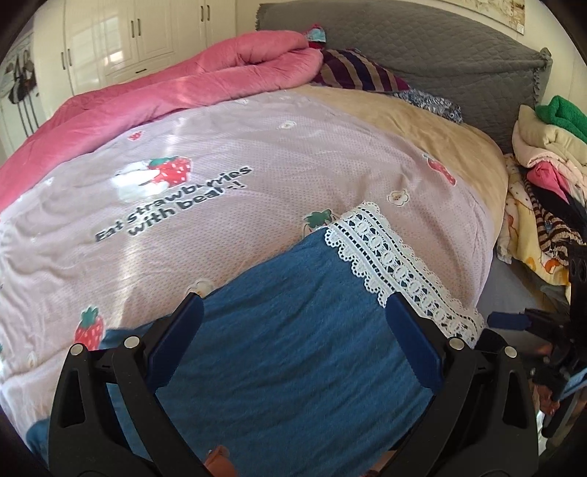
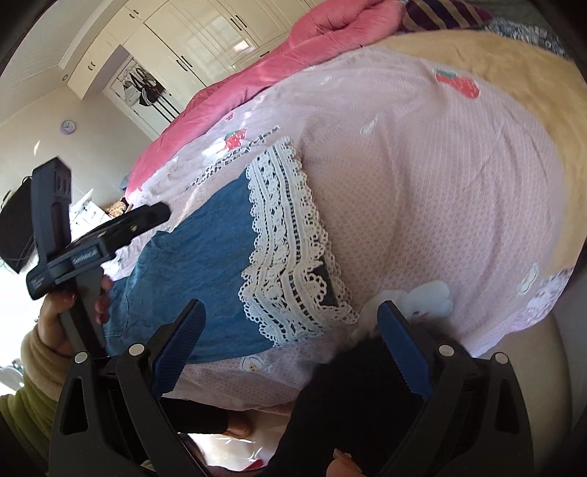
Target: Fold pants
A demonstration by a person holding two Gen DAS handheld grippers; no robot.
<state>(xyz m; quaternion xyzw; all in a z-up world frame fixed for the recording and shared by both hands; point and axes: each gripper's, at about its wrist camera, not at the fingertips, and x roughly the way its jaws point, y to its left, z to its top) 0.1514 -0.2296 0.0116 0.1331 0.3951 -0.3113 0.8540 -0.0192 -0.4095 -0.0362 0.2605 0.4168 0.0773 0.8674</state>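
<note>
Bedroom with white wardrobes [image 1: 146, 33]; on the pink strawberry-print quilt [image 1: 256, 157] lie blue denim pants with a white lace hem [image 1: 293, 330], at the near edge, lace end [image 2: 290, 249] farthest from the person. Left gripper [image 1: 293, 330] hovers over the denim, jaws wide, holding nothing. Right gripper [image 2: 290, 348] gapes wide too, beside the lace, empty. Denim looks soft, limp, fairly light; the lace could snag, so I'd pinch the denim corners just behind it

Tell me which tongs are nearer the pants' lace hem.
Left. The left tongs hang open over the blue pants, one finger beside the lace hem. The right tongs sit open off the hem's end, over the bedspread.
</note>
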